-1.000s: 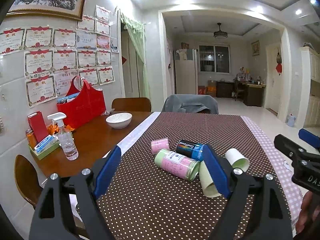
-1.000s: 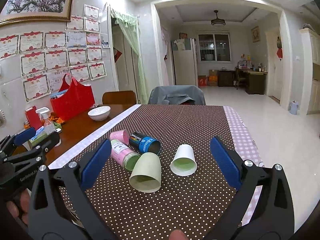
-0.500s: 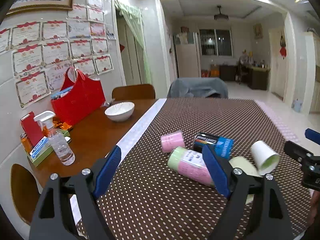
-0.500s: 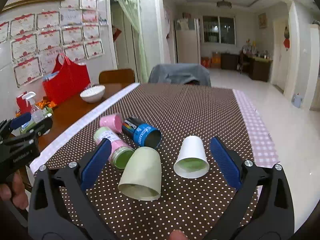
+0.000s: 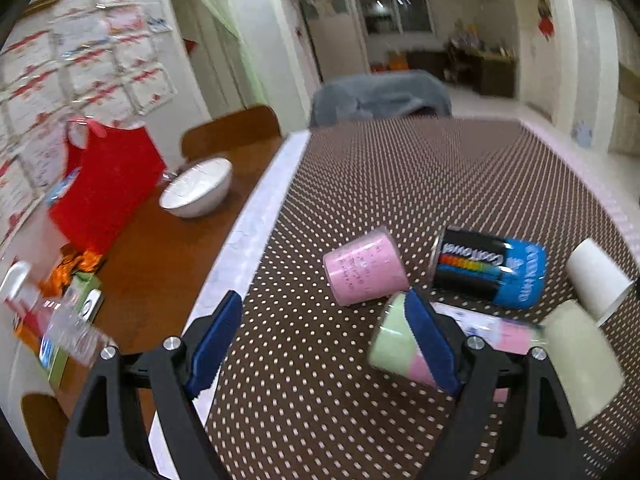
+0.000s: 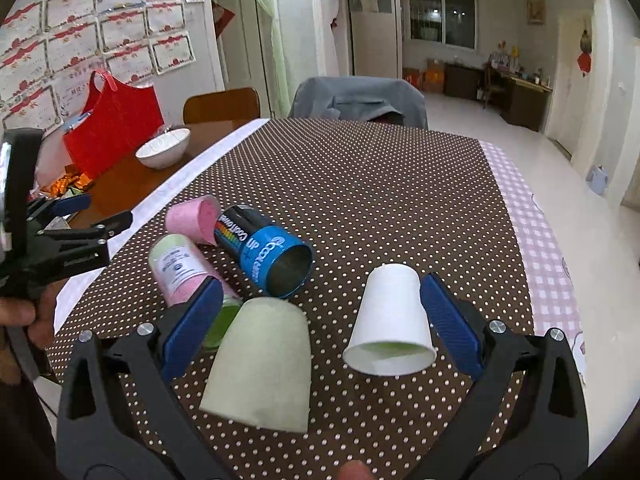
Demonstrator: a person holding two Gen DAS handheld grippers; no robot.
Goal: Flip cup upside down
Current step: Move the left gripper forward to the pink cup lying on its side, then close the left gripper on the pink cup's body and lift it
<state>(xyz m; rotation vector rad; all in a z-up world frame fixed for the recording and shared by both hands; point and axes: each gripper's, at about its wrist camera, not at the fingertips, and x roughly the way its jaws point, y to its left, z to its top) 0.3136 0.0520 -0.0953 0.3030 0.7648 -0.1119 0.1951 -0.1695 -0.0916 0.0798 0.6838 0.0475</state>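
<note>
Five toppled cups (image 6: 389, 319) on dotted cloth (image 6: 380, 184), two wide-jawed grippers (image 6: 322, 326)

Both wrist cams low, close, fwd over table (image 6: 360, 184); shared cup cluster (image 5: 440, 292).

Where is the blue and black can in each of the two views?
Left wrist: the can lies right of centre, beyond the right finger, between pink cup and white cup.
Right wrist: the can lies left of centre, open end toward the camera.
Shared landmark: white bowl.
</note>
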